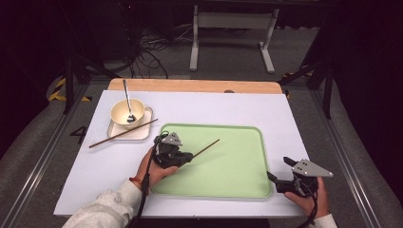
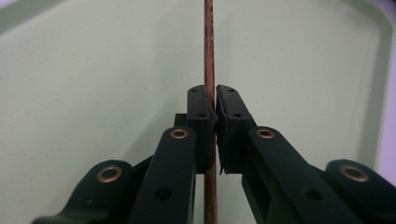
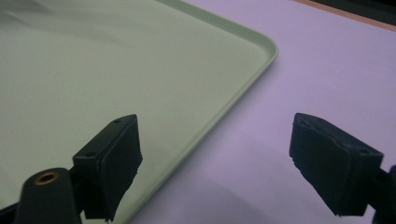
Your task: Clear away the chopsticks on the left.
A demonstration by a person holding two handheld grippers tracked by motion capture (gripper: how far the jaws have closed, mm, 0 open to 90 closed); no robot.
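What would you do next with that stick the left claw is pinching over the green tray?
Probably lower it flat onto the green tray and then open. The left gripper is shut on the chopstick, which points out over the tray; its partner lies across the small plate by the bowl.

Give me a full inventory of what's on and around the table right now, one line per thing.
tray: 1, pale green, middle of the table toward the near edge
held chopstick: 1, brown, over the tray, clamped in the left gripper
second chopstick: 1, brown, lying across the small plate and onto the table
bowl: 1, cream, on the small plate, far left
spoon: 1, metal, standing in the bowl
small plate: 1, cream, square, left of the tray
table: 1, white top, wooden strip at the far edge
left gripper: 1, black, over the tray's left part, fingers shut on the chopstick
right gripper: 1, black, at the tray's near right corner, open
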